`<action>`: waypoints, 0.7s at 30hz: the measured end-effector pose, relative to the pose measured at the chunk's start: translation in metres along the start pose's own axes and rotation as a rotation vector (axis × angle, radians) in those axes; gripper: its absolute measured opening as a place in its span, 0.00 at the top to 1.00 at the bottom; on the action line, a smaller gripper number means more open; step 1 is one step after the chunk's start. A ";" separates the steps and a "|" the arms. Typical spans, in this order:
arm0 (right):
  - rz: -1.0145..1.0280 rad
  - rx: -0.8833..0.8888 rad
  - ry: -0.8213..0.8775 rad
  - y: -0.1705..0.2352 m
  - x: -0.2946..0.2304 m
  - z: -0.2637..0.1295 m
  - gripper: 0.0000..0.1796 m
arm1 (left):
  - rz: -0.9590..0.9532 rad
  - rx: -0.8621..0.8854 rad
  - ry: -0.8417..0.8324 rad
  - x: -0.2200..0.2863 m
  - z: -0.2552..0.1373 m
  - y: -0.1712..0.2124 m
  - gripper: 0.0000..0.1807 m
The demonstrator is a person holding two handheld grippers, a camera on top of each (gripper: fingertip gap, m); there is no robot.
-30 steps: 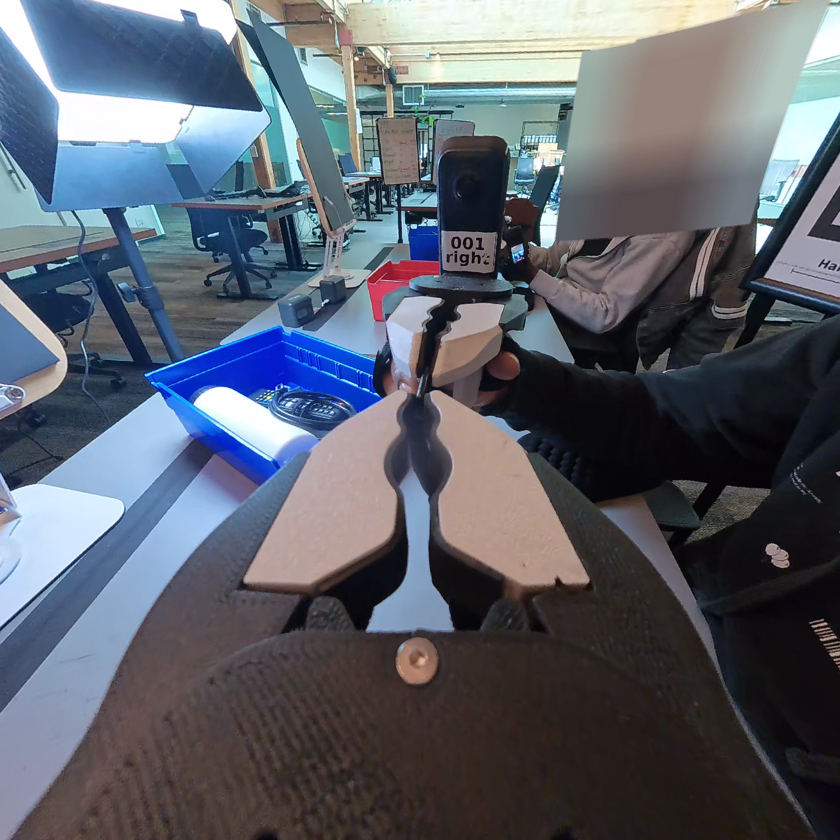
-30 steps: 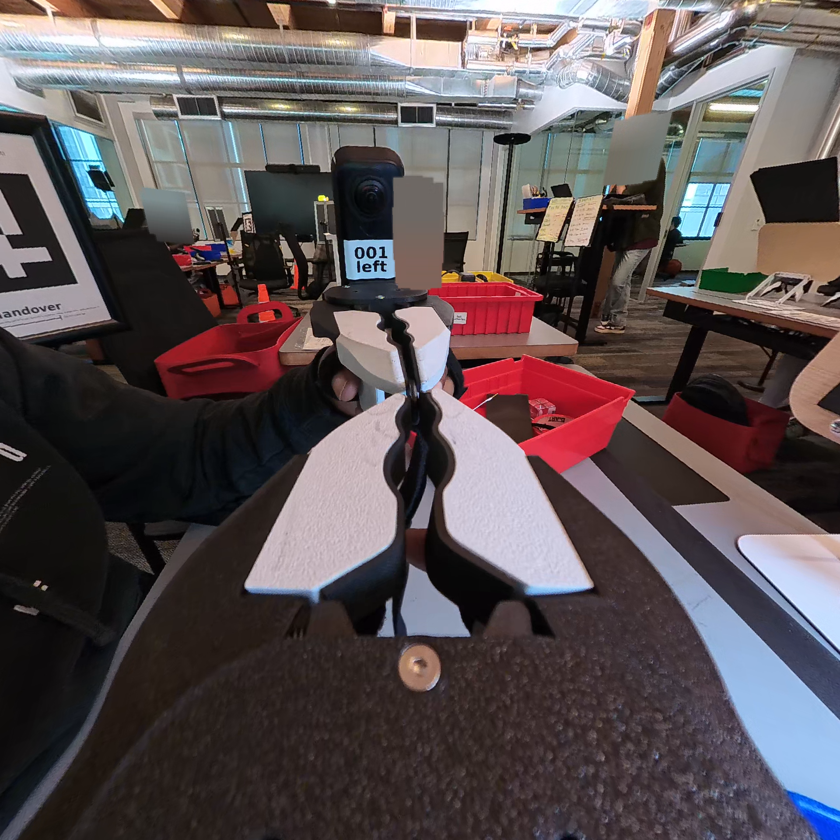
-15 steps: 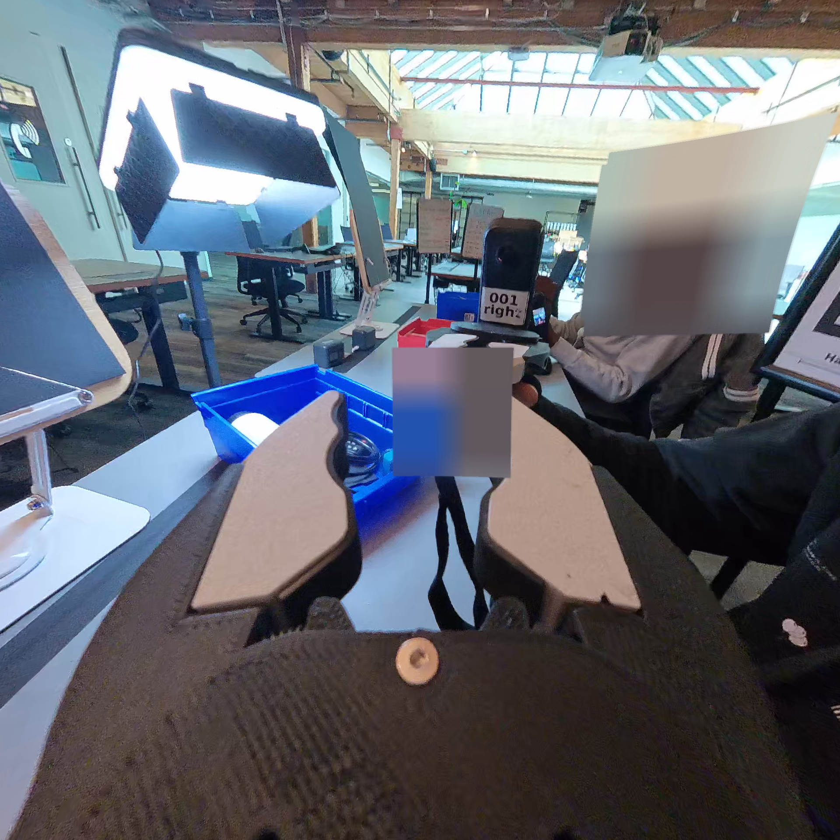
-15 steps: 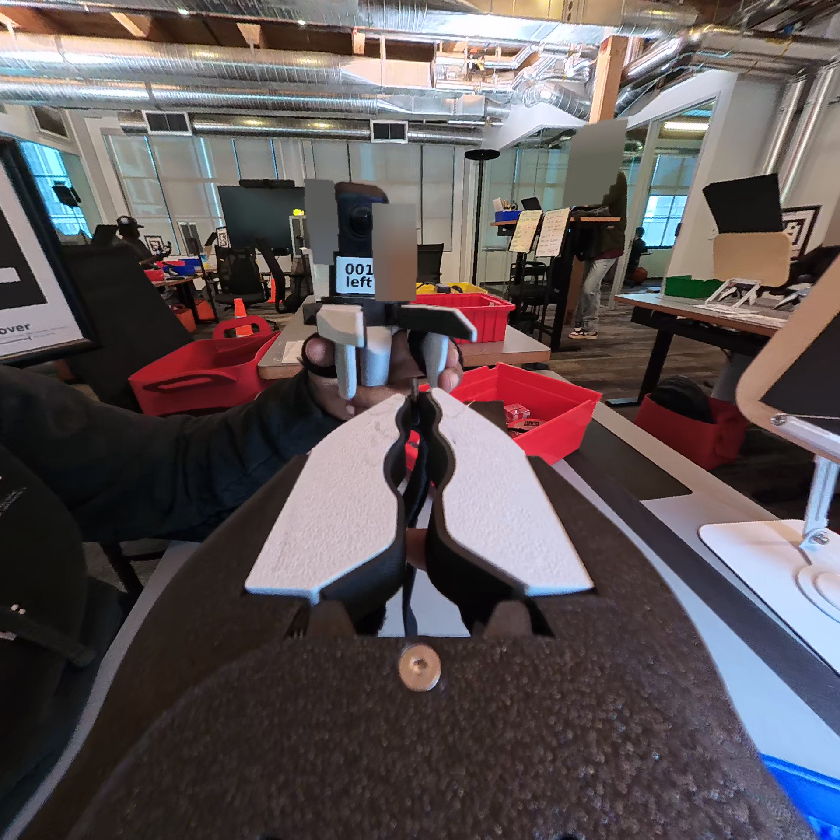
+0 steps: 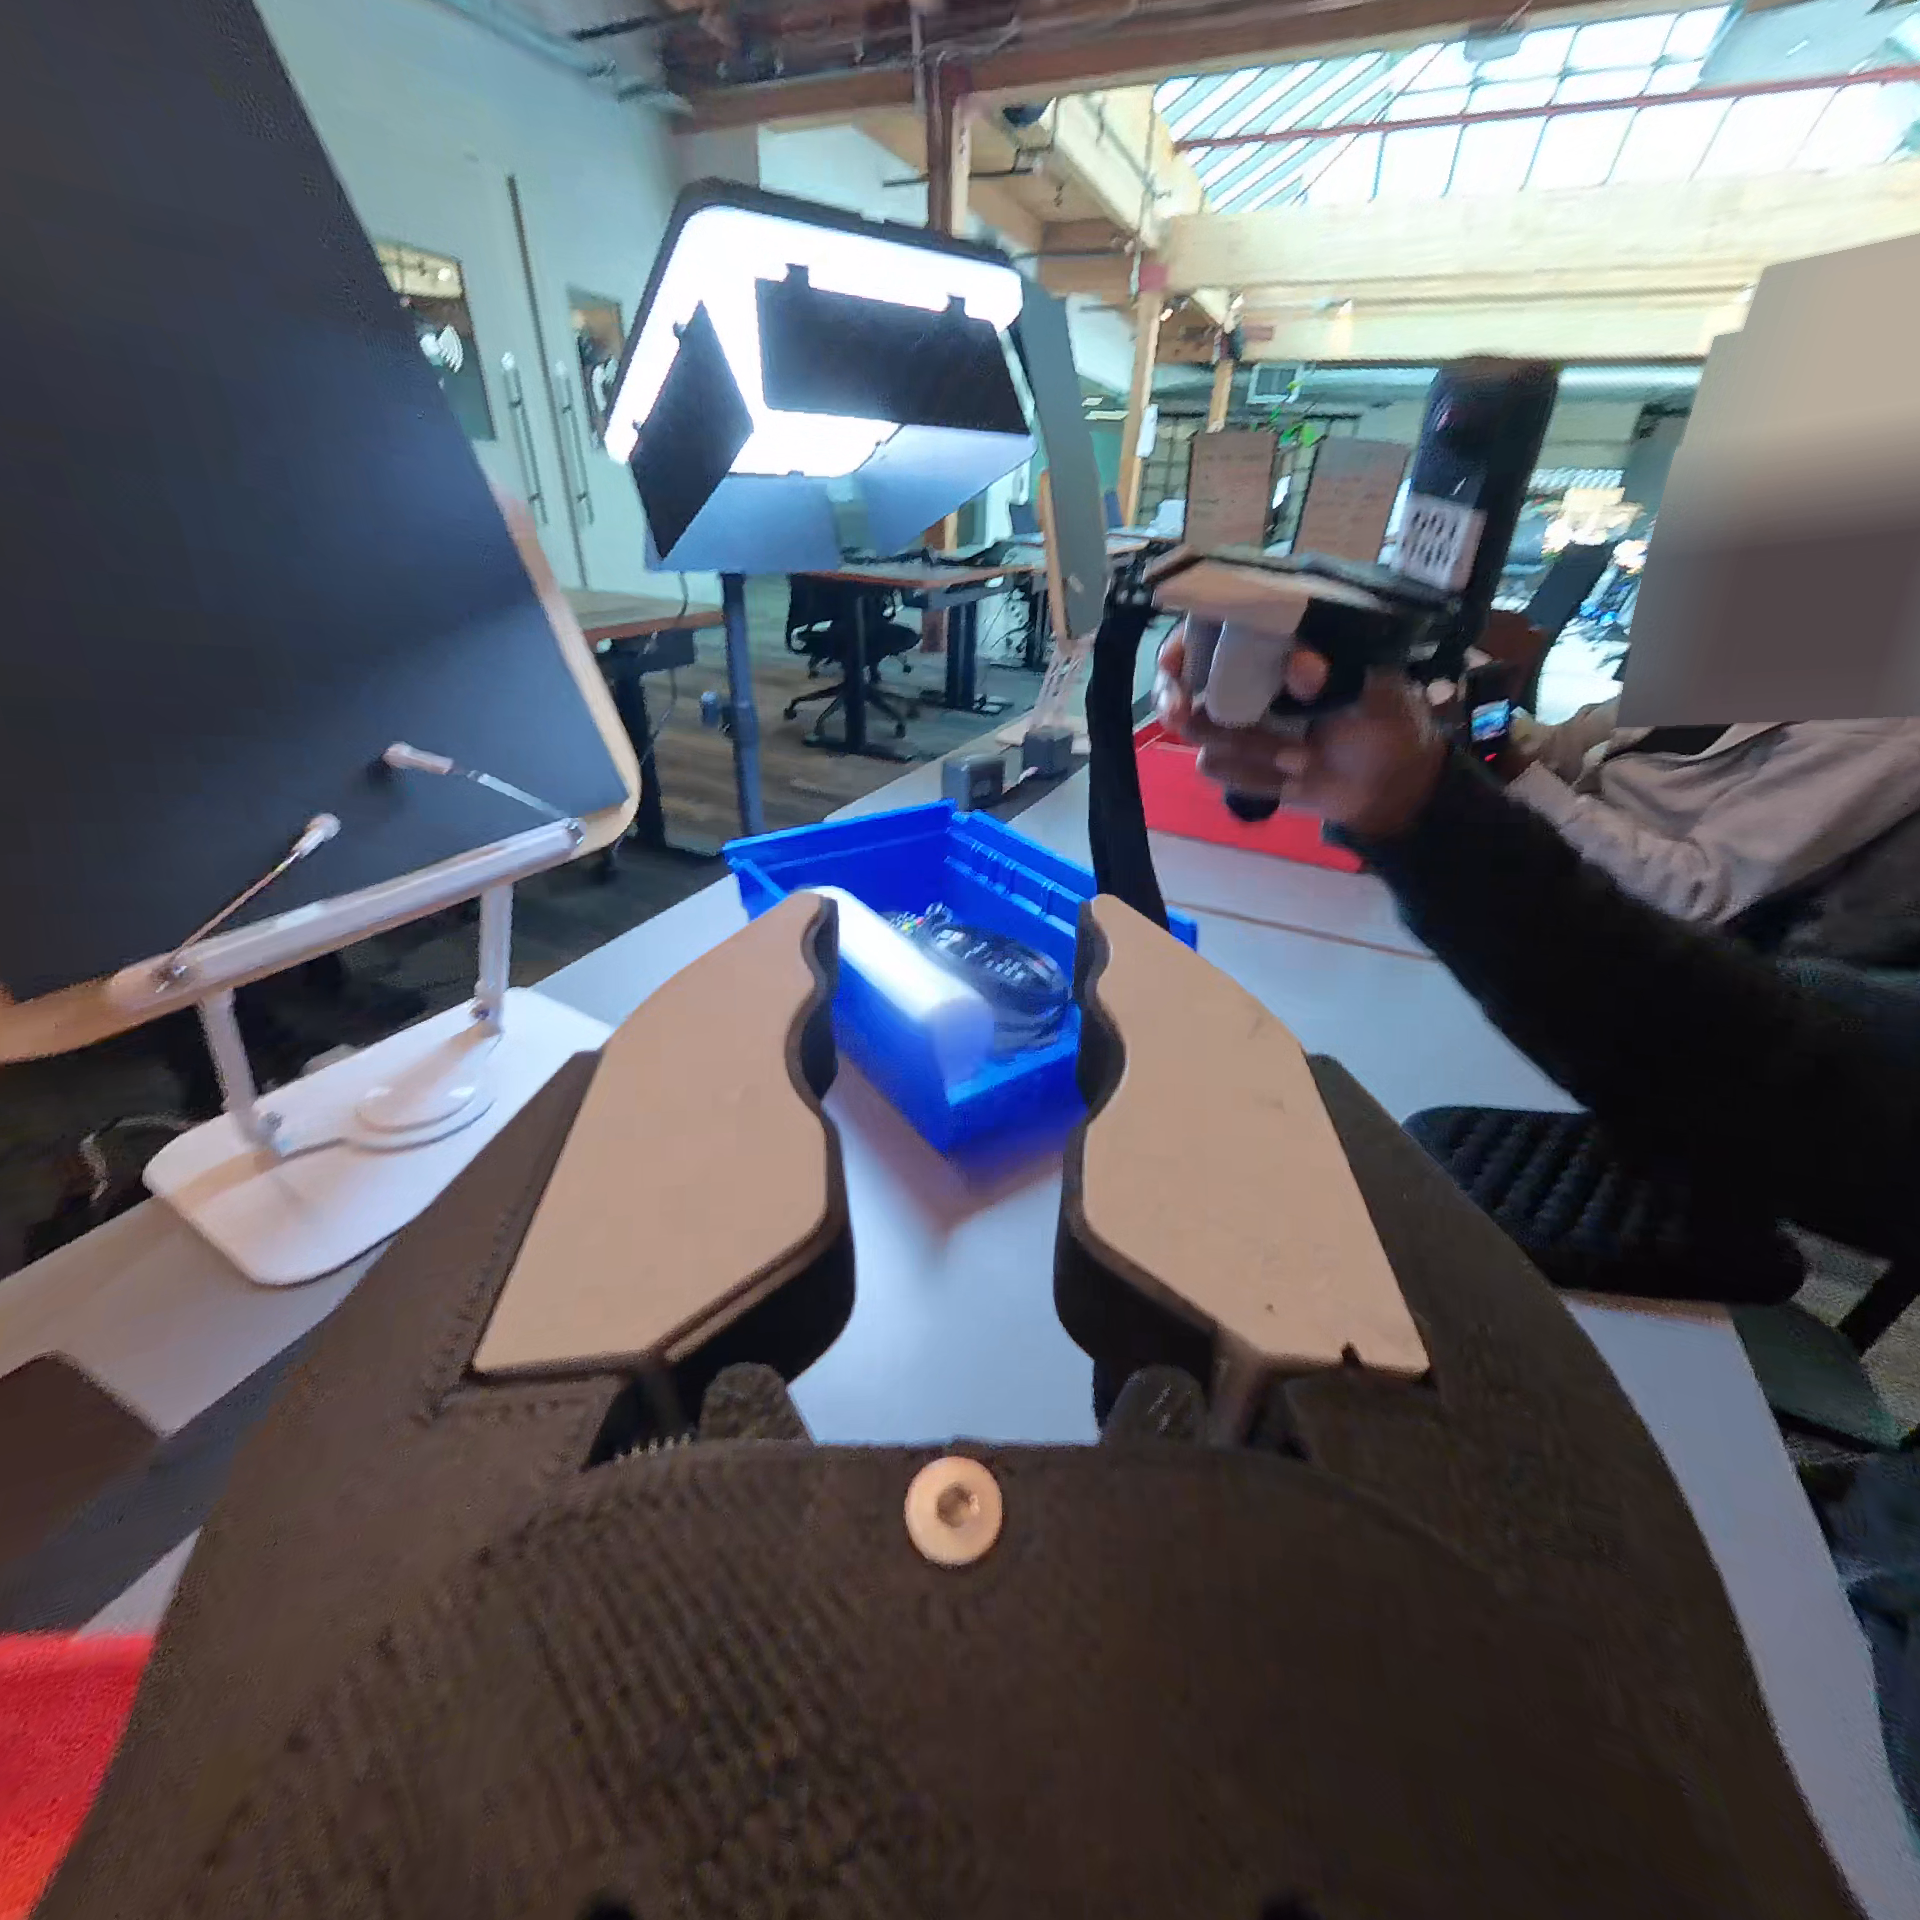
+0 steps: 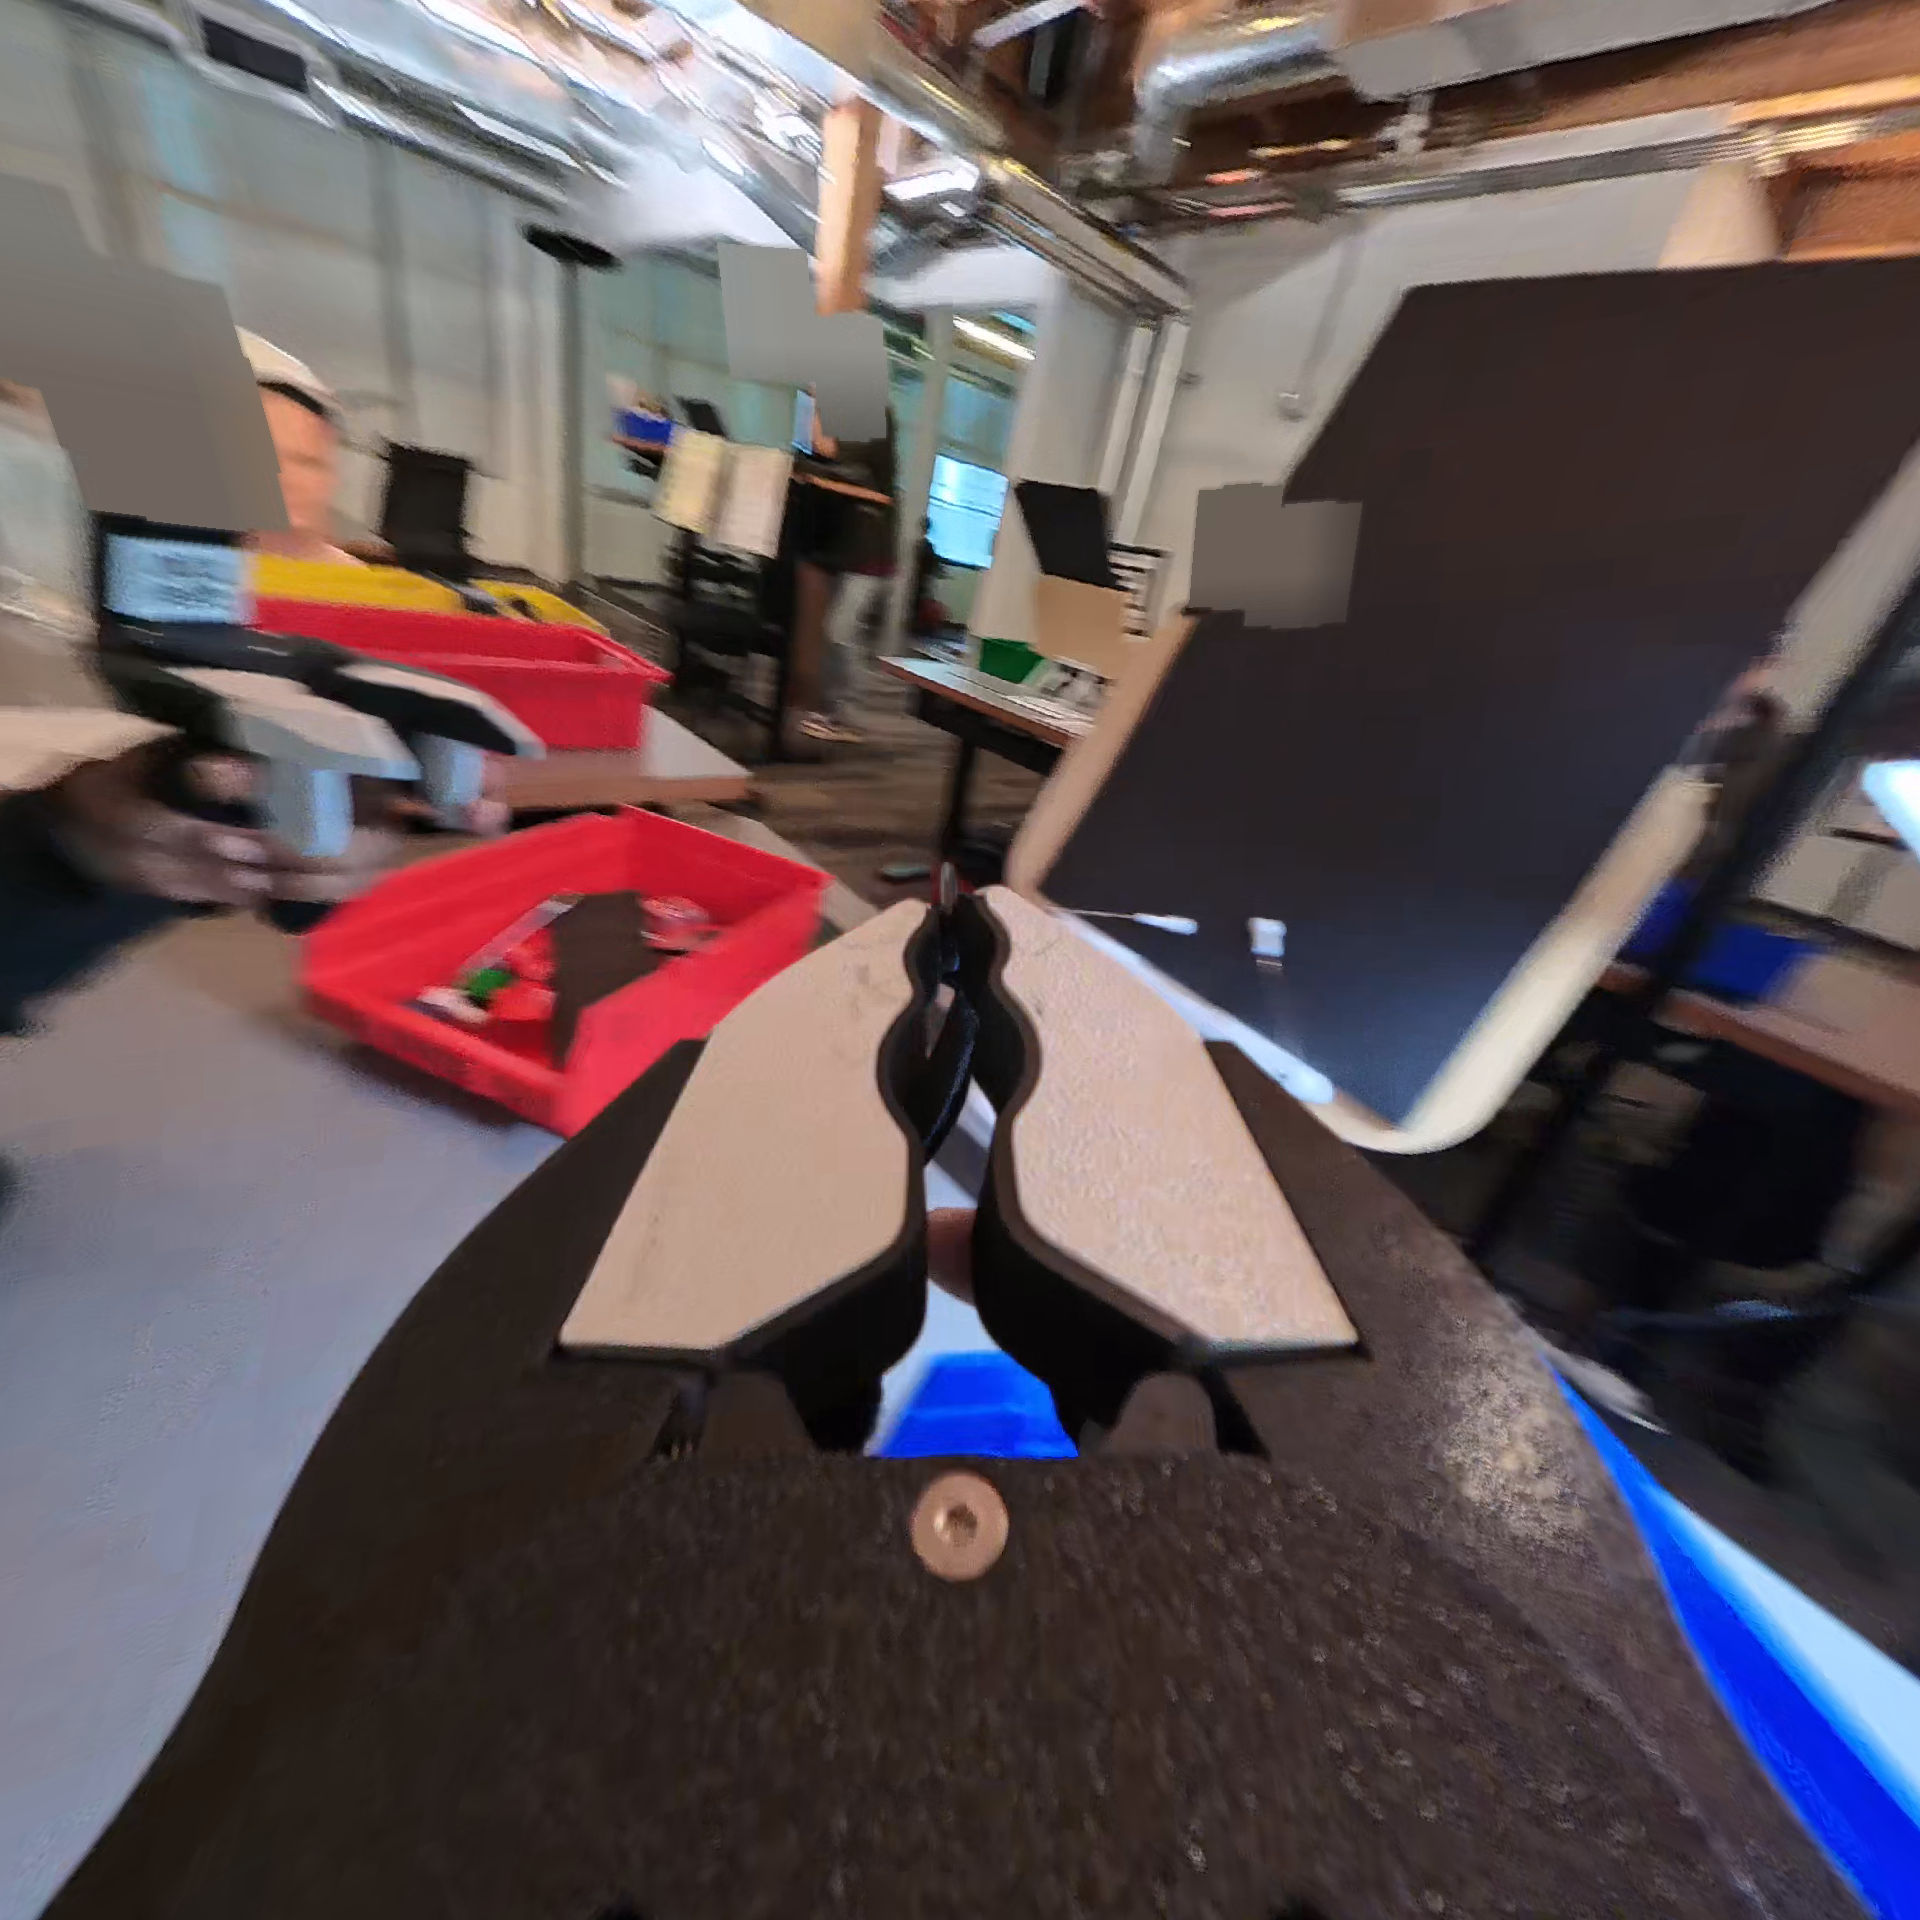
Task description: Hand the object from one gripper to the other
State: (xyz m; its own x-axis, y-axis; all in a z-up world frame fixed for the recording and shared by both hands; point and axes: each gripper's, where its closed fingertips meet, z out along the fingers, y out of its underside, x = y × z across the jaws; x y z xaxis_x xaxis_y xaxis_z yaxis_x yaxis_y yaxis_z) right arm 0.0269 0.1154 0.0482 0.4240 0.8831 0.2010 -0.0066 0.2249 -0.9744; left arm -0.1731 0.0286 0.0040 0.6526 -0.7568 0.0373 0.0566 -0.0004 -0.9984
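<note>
R gripper has jaws clamped on the black strap; in L wrist view the strap hangs limp from the R gripper's tip, above the bench and just behind the blue bin. In R wrist view only a thin dark bit of strap shows, pinched in the jaw gap. L gripper has jaws apart, nothing between them, and is well apart from the strap. So the handover looks done w/ the obj on the R side.

Step in hand, as I judge it: carry the strap clear and finish, prob. setting it down.

- Keep R jaws squeezed; the strap is thin and floppy, and only a small part looks pinched near the tip, so it could slip.
- Move smooth, no jerks. R view is heavily motion-blurred, and the hanging end will swing.
- Watch the dangling end near the blue bin rim so it doesn't snag.
- Keep L gripper away, jaws apart, so it doesn't brush the strap.
- Red bin sits on the bench ahead-left in R view; can't tell if it is the target.
</note>
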 end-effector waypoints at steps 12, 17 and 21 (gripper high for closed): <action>-0.206 -0.351 0.460 0.089 0.162 -0.036 0.95 | -0.037 -0.183 -0.166 -0.020 -0.096 0.098 0.78; -0.116 -0.338 0.466 0.111 0.164 -0.042 0.91 | -0.070 -0.171 -0.194 -0.025 -0.117 0.106 0.78; -0.060 -0.269 0.443 0.103 0.149 -0.047 0.89 | -0.089 -0.148 -0.207 -0.029 -0.124 0.106 0.78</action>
State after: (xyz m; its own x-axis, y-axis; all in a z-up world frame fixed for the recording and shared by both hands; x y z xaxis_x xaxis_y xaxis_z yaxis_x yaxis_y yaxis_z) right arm 0.1318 0.2513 -0.0271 0.7593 0.5998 0.2523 0.2381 0.1049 -0.9656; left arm -0.2794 -0.0305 -0.1081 0.7917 -0.5994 0.1178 0.0196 -0.1679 -0.9856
